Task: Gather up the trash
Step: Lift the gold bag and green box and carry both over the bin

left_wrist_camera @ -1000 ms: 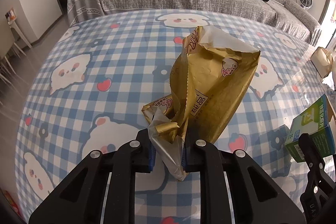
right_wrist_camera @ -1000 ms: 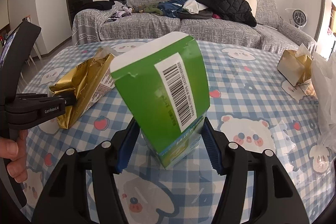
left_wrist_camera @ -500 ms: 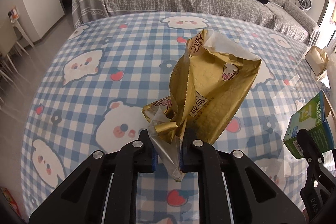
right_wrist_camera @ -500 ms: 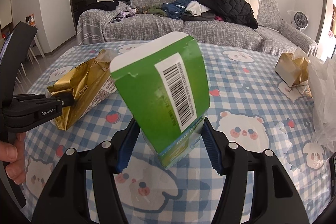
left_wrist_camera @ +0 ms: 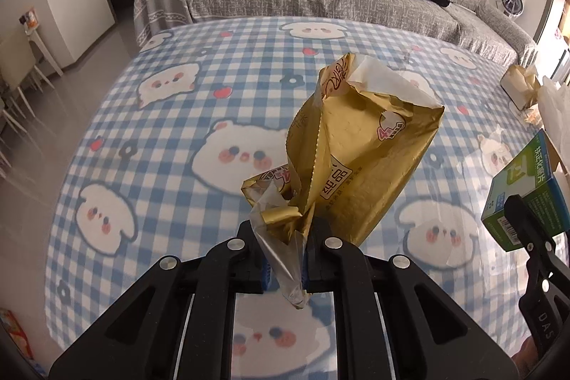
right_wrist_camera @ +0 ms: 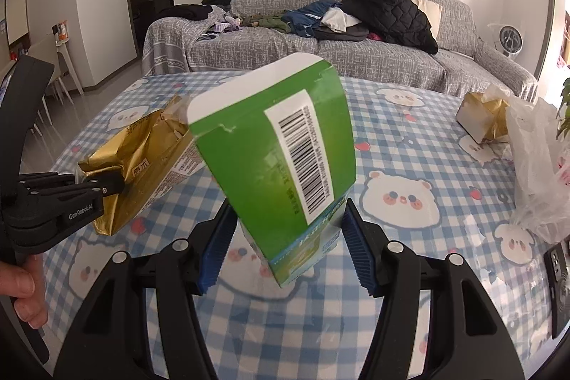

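While both pieces of trash hang in the air above the bench [left_wrist_camera: 149, 116], the weaker hold looks to be the left one: the left hand-held gripper [left_wrist_camera: 285, 259] is clamped only on the twisted, crumpled tail of the gold snack bag [left_wrist_camera: 359, 159], and the bag's bulk stands up and leans toward 1 o'clock beyond the fingers. A quick swing could let that slick film slide out, or spill whatever remains through the torn mouth at the top. The right hand-held gripper [right_wrist_camera: 288, 244] is closed on the lower end of the green carton [right_wrist_camera: 278, 145], its blue pads pressed on the two narrow sides; the box tilts toward 11 o'clock, and squeezing harder would likely crush thin card, while easing off could let it pivot. The two loads sit near each other, carton at 3 o'clock of the bag in the left view, so they might knock together on the way to the white plastic bag [right_wrist_camera: 534, 166] at 3 o'clock on the bench, probably the collecting sack. Both tools point forward and slightly downward over the checked cloth, the left one level and held by a bare hand [right_wrist_camera: 25, 287]
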Demonstrator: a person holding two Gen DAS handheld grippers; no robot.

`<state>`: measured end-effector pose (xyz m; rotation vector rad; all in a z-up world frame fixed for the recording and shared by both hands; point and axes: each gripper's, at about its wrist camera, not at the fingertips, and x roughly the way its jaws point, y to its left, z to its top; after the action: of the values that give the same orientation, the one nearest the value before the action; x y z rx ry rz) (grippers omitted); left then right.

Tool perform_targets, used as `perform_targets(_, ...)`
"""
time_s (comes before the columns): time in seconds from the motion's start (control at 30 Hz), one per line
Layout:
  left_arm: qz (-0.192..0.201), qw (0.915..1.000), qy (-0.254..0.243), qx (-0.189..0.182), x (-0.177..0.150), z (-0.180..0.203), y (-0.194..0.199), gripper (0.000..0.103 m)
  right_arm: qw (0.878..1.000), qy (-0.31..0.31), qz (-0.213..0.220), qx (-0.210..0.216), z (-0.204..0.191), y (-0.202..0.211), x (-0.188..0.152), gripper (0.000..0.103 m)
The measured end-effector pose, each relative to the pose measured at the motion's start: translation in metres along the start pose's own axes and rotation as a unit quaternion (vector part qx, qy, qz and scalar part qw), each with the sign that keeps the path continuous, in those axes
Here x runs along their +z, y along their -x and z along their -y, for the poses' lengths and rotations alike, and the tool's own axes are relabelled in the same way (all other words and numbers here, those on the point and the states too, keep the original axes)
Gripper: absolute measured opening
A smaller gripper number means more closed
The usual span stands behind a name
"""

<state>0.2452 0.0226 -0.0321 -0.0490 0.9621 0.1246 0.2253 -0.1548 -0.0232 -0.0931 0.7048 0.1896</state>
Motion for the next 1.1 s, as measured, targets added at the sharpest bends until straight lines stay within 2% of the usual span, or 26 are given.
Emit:
perform_targets(0.8, 0.009, 0.9999, 0.002, -0.01, -0.095, 0.001, 0.078, 0.01, 1.0, 0.002, 0.002, 0.001, 0.0, 0.087, -0.046, 0.057)
perform_targets(1.1, 0.015, 0.9996, 0.014, -0.017, -0.137, -0.004, 0.111, 0.01, 1.0, -0.012, 0.003, 0.014, 0.003, 0.121, -0.076, 0.057)
